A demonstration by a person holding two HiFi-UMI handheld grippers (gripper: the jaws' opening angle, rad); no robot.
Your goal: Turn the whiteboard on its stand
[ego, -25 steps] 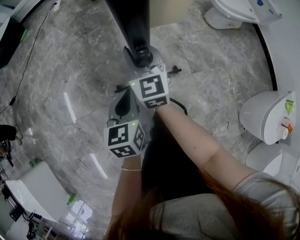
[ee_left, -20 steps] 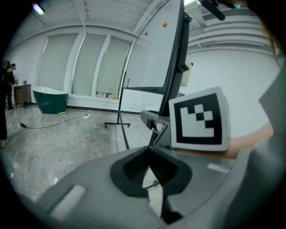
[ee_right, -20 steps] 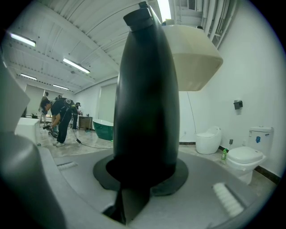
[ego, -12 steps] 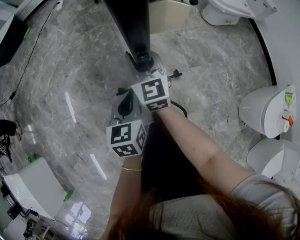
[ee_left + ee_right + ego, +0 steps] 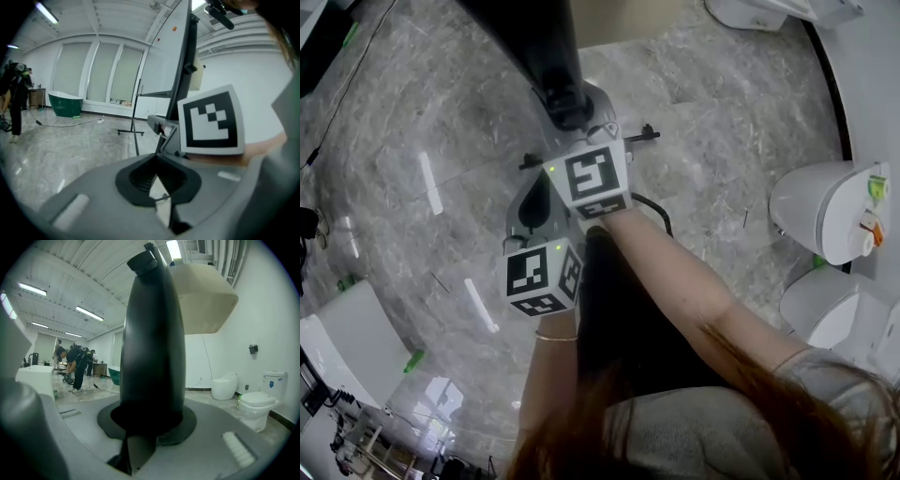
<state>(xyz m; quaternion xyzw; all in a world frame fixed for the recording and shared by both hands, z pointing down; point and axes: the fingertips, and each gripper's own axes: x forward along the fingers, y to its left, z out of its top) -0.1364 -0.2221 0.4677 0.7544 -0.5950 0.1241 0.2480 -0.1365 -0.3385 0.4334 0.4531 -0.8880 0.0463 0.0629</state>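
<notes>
My right gripper [image 5: 151,425] has its jaws clamped on the black post [image 5: 152,333] at the side of the whiteboard [image 5: 164,61], low on the post, which runs upright between them. The jaws of my left gripper [image 5: 158,185] are together, with only a sliver of light between them and nothing held. It sits just beside the right one. The whiteboard stands on the grey marble floor [image 5: 422,122] straight ahead of me, seen nearly edge-on. White toilets [image 5: 825,220] line the floor's right edge.
</notes>
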